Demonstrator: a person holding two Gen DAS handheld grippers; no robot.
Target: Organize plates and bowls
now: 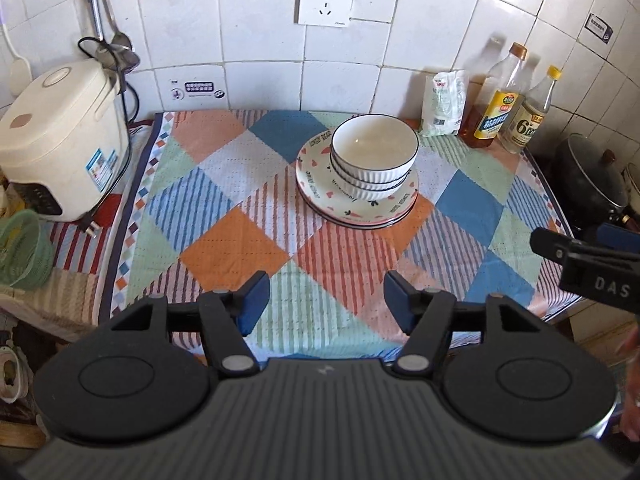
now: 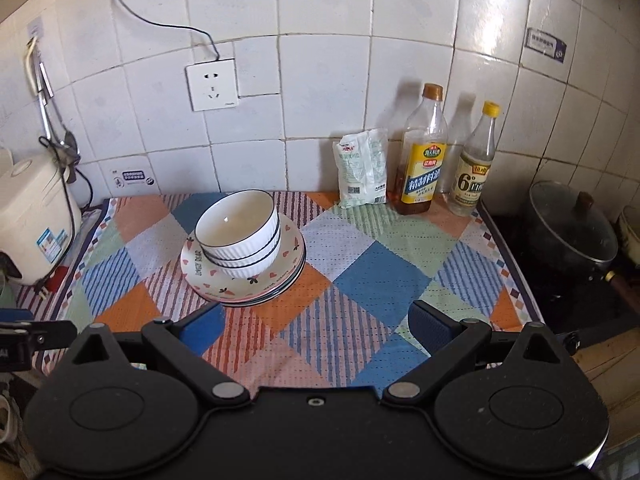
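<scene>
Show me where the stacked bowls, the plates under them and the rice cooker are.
stacked bowls [image 1: 374, 148], left wrist view, inside of the top bowl.
plates [image 1: 320, 192], left wrist view, patterned rim of the top plate.
rice cooker [image 1: 60, 120], left wrist view, its cream lid.

A patchwork cloth [image 1: 224, 216] was spread over the counter, against a white-tiled wall on which a socket [image 1: 326, 0] was mounted. At the counter's left edge a cream rice cooker [image 1: 60, 140] was set, with a green basket [image 1: 22, 248] seen just in front of it. Along the back right corner a white packet [image 2: 362, 168], a yellow-labelled oil bottle [image 2: 422, 152] and a clear bottle [image 2: 474, 164] were lined up, and a lidded dark pot [image 2: 572, 228] was seen beyond the right edge.
</scene>
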